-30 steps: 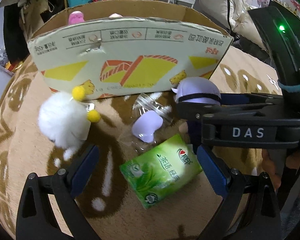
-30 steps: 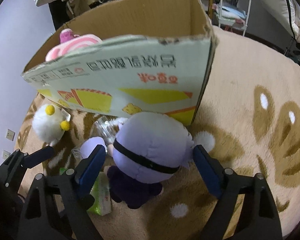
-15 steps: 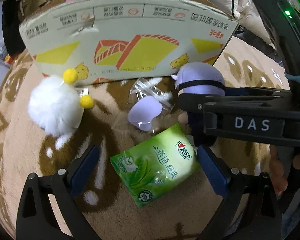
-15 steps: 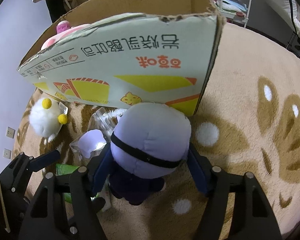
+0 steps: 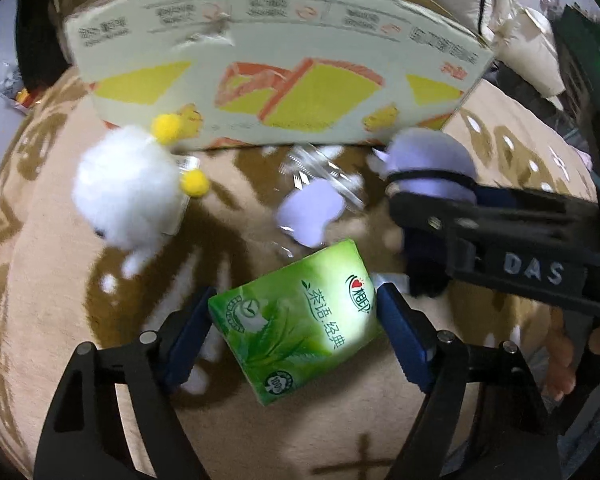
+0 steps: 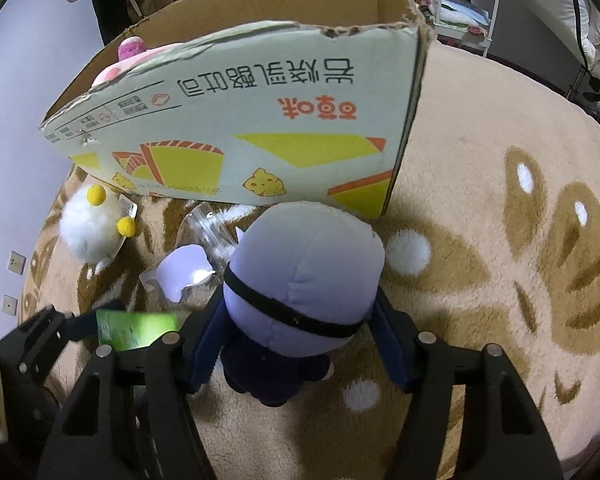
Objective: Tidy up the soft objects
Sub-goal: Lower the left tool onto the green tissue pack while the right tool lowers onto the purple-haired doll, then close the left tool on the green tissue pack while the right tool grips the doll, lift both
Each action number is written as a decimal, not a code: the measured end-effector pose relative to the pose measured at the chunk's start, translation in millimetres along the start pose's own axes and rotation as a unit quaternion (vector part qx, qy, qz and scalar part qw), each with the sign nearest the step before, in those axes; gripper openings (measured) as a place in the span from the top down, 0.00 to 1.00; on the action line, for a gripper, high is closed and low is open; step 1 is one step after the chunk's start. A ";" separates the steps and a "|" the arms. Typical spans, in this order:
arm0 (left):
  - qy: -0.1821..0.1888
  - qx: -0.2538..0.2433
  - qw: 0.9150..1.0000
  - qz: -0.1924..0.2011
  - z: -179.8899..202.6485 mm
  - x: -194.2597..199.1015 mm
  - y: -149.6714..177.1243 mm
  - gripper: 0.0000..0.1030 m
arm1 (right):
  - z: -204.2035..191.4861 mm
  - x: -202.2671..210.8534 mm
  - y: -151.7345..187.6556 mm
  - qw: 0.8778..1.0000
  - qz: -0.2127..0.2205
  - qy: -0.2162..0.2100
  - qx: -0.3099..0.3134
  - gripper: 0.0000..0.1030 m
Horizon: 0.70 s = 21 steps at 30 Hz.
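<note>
My left gripper (image 5: 296, 320) has its blue pads against both sides of a green tissue pack (image 5: 300, 320) on the rug. My right gripper (image 6: 296, 340) is shut on a purple plush doll (image 6: 304, 276) with a black band and dark body; the doll also shows in the left wrist view (image 5: 428, 160). A white fluffy plush with yellow pompoms (image 5: 128, 192) lies left of the pack, also in the right wrist view (image 6: 92, 228). A small lilac plush in a clear bag (image 5: 312, 216) lies between them. A cardboard box (image 6: 240, 128) stands behind.
A pink plush (image 6: 128, 56) sits inside the box at its left end. The beige rug (image 6: 500, 160) with brown patterns stretches to the right. Shelves, a white rack and bedding stand beyond the box.
My left gripper has moved forward and closed around the green tissue pack. My right gripper has closed tighter on the purple doll.
</note>
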<state>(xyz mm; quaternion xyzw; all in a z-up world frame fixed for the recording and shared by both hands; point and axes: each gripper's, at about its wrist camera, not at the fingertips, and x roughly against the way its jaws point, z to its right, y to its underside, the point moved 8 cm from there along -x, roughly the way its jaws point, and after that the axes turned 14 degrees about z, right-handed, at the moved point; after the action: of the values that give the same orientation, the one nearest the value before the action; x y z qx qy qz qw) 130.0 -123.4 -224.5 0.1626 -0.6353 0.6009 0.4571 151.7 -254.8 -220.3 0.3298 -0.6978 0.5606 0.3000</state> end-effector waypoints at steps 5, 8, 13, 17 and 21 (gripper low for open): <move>-0.039 -0.015 0.999 0.029 -14.3 14.1 -7.0 0.22 | -0.8 20.5 -5.5 0.999 0.032 -0.003 -0.005 0.33; -0.049 -0.022 0.997 0.062 -15.7 28.0 -15.3 0.22 | -1.2 34.7 -10.4 0.998 0.055 -0.004 -0.004 0.33; -0.054 -0.024 0.992 0.116 -17.8 52.8 -27.1 0.23 | -9.7 56.9 -23.6 0.995 0.095 -0.011 0.004 0.33; -0.069 -0.028 0.985 0.152 -19.5 69.7 -39.3 0.23 | -14.9 77.2 -37.2 0.990 0.140 -0.012 0.020 0.33; -0.077 -0.014 0.981 0.179 -22.6 85.6 -50.0 0.23 | -22.7 100.8 -48.4 0.981 0.191 -0.010 0.038 0.33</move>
<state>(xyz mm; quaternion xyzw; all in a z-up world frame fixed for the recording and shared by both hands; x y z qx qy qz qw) 131.3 -84.6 -130.5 0.0857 -0.6956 0.6501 0.2935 130.6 -252.5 -108.2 0.2074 -0.7294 0.6300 0.1676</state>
